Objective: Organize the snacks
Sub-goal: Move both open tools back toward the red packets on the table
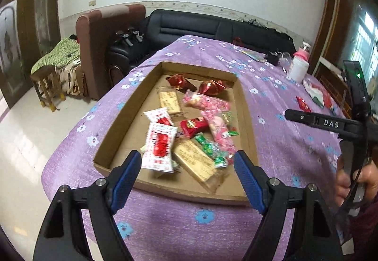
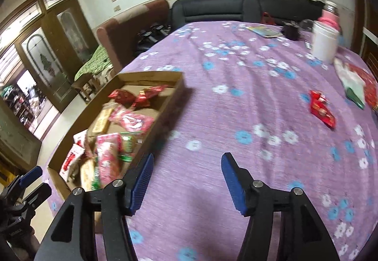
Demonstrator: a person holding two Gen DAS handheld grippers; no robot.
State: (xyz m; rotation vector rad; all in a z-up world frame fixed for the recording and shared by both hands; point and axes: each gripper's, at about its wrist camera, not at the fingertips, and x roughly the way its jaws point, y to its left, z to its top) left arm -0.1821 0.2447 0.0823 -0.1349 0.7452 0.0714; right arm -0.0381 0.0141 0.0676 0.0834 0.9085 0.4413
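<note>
A shallow cardboard tray [image 1: 132,107] [image 2: 176,93] lies on the purple flowered tablecloth [image 1: 283,143] and holds several wrapped snacks: red, pink, green, white-and-red and tan packets. My left gripper [image 1: 187,162] hovers open over the tray's near edge, nothing between its blue pads. The white-and-red packet [image 1: 159,146] lies just beyond its left pad. My right gripper [image 2: 186,167] stands open and empty over bare cloth to the right of the tray. A loose red snack packet [image 2: 322,110] [image 1: 303,104] lies on the cloth further right. The right tool and a hand [image 1: 354,180] show at the right edge.
A white cup [image 2: 324,42] with a pink-capped bottle [image 1: 302,53] behind it stands at the far right. Beside them lie a white, green and red bag [image 2: 354,86] and a small dark object [image 2: 291,31]. Sofas [image 1: 212,27] and a wooden stool [image 1: 47,86] stand beyond the table.
</note>
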